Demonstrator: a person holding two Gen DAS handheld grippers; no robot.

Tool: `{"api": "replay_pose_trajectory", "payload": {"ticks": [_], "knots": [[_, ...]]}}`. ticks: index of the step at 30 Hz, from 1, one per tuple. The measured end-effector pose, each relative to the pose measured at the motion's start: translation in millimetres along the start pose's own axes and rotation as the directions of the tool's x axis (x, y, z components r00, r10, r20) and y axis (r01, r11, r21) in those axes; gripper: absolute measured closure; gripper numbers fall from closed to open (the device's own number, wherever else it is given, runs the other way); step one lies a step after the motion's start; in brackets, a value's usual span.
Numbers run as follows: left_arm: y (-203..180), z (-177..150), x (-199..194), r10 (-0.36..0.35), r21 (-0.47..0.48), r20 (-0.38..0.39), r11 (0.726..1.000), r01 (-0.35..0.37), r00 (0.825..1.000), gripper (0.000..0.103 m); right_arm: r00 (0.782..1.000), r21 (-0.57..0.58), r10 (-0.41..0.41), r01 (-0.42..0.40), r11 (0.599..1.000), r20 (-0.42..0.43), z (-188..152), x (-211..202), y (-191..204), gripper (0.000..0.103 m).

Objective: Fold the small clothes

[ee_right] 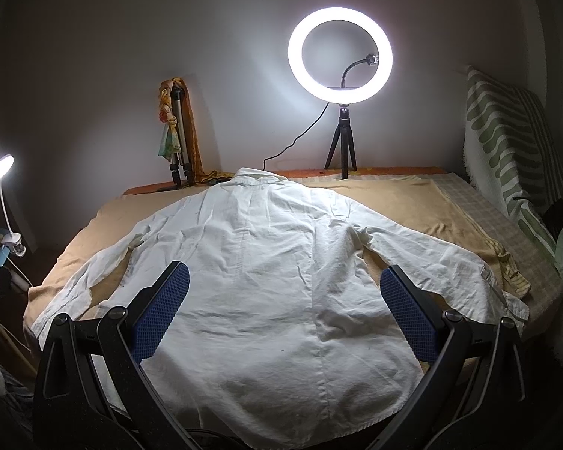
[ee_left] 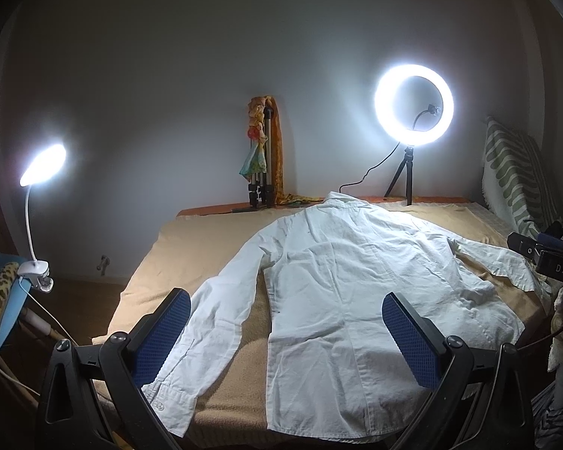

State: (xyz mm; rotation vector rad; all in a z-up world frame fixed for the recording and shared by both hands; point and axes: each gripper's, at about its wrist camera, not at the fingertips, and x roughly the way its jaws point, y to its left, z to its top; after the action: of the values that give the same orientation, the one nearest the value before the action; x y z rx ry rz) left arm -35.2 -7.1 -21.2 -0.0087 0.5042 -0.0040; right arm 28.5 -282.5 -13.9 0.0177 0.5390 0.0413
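— Lamplit bed (ee_right: 413, 202) with a tan cover: where does the white shirt (ee_right: 266, 262) lie?

— Flat, back up, collar toward the ring light (ee_right: 339, 54), hem toward both grippers, so its long axis runs straight away from them.

— Which gripper is nearer which sleeve?

— Left gripper (ee_left: 285, 333) hangs over the left sleeve (ee_left: 202, 322) and side seam, jaws wide, holding nothing. Right gripper (ee_right: 285, 313) hangs over the lower back, also wide and empty; the right sleeve (ee_right: 443, 262) lies just beyond its right finger.

— First fold?

— Probably a sleeve inward, either side.
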Motion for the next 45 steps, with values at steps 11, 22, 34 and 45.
{"api": "replay_pose_trajectory", "payload": {"ticks": [11, 22, 34, 45], "knots": [[1, 0, 1, 0.001, 0.000, 0.001, 1.000, -0.001, 1.000, 0.000, 1.000, -0.002, 0.003, -0.003, 1.000, 0.000, -1, 0, 1, 0.000], [17, 2, 14, 0.033, -0.021, -0.030, 0.999, -0.033, 0.999, 0.000, 1.000, -0.003, 0.005, -0.005, 1.000, 0.001, 0, 0, 2, 0.000], [78, 11, 69, 0.133, 0.031, -0.068, 0.991, -0.131, 0.989, 0.002, 0.990, -0.023, 0.135, -0.136, 0.990, -0.048, 10, 13, 24, 0.000], [163, -2, 150, 0.029, -0.186, -0.309, 0.978, -0.090, 0.951, 0.026, 0.974, -0.073, 0.220, -0.224, 0.972, -0.058, 37, 41, 64, 0.000]]}}
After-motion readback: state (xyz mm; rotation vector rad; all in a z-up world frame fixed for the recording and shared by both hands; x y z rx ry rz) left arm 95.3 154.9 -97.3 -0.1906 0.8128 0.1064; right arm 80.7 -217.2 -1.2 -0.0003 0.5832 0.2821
